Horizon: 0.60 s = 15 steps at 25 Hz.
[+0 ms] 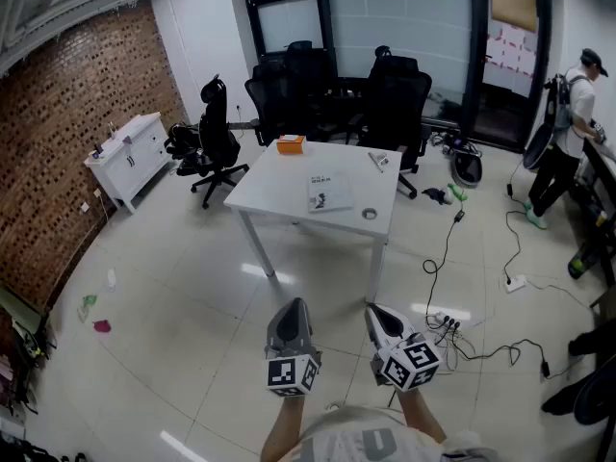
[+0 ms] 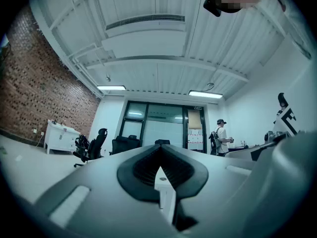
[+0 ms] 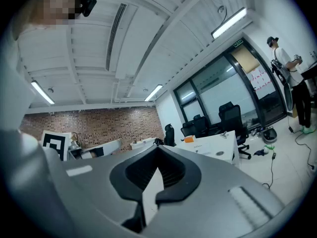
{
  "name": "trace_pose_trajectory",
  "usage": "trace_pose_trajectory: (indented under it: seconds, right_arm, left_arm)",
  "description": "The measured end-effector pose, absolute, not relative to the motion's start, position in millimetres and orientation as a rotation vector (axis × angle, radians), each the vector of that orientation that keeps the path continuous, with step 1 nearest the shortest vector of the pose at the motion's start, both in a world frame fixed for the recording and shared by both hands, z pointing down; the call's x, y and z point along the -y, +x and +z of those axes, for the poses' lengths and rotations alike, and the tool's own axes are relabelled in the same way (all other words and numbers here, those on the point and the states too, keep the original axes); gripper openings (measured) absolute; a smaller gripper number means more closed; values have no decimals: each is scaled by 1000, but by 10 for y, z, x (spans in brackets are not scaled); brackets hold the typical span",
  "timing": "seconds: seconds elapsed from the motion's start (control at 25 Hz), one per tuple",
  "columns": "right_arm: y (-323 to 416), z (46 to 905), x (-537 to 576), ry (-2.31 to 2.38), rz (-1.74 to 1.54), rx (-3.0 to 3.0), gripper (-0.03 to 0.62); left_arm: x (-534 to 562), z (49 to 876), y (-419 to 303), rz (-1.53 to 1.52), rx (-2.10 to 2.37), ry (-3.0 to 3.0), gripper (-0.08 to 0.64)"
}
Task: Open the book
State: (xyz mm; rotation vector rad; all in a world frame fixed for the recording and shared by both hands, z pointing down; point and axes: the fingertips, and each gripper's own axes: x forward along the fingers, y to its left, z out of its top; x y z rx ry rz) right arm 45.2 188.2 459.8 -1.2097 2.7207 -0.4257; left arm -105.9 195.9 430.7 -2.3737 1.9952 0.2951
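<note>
Both grippers were low in the centre of the head view, well apart from the table. The left gripper [image 1: 295, 305] had its fingers pressed together with nothing between them, and the right gripper [image 1: 375, 310] was the same, closed and empty. Both pointed roughly level towards the white table [image 1: 279, 179] in the middle of the frame. The book [image 1: 329, 192] lay flat and closed on the tabletop, right of centre and towards the near edge, with neither gripper touching it. An orange box [image 1: 290, 143] sat at the table's far left corner, a small round object [image 1: 370, 214] near the front right corner, and a small white item [image 1: 378, 160] at the far right edge. Black office chairs [image 1: 393, 99] stood behind the table, with one more [image 1: 216, 141] to its left. A white cabinet [image 1: 128, 155] stood against the brick wall [image 1: 67, 133] at left. A person [image 1: 568, 128] stood at the far right. Cables and a power strip [image 1: 445, 321] lay on the tiled floor right of the grippers.
</note>
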Motion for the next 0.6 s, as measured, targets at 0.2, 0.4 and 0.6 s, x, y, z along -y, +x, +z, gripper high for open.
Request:
trace_pose_trajectory:
  seconds: [0.2, 0.4, 0.6]
  right_arm:
    - [311, 4549, -1851, -1200, -376, -2753, 2]
    - [268, 4549, -1867, -1201, -380, -2748, 2]
    - [221, 4500, -1975, -1092, -403, -2728, 4]
  left_arm:
    - [-1917, 4286, -1154, 293, -1997, -2362, 12]
    - [-1902, 4303, -1156, 286, -1981, -2384, 12]
    - [-1939, 4324, -1132, 300, -1958, -2410, 12]
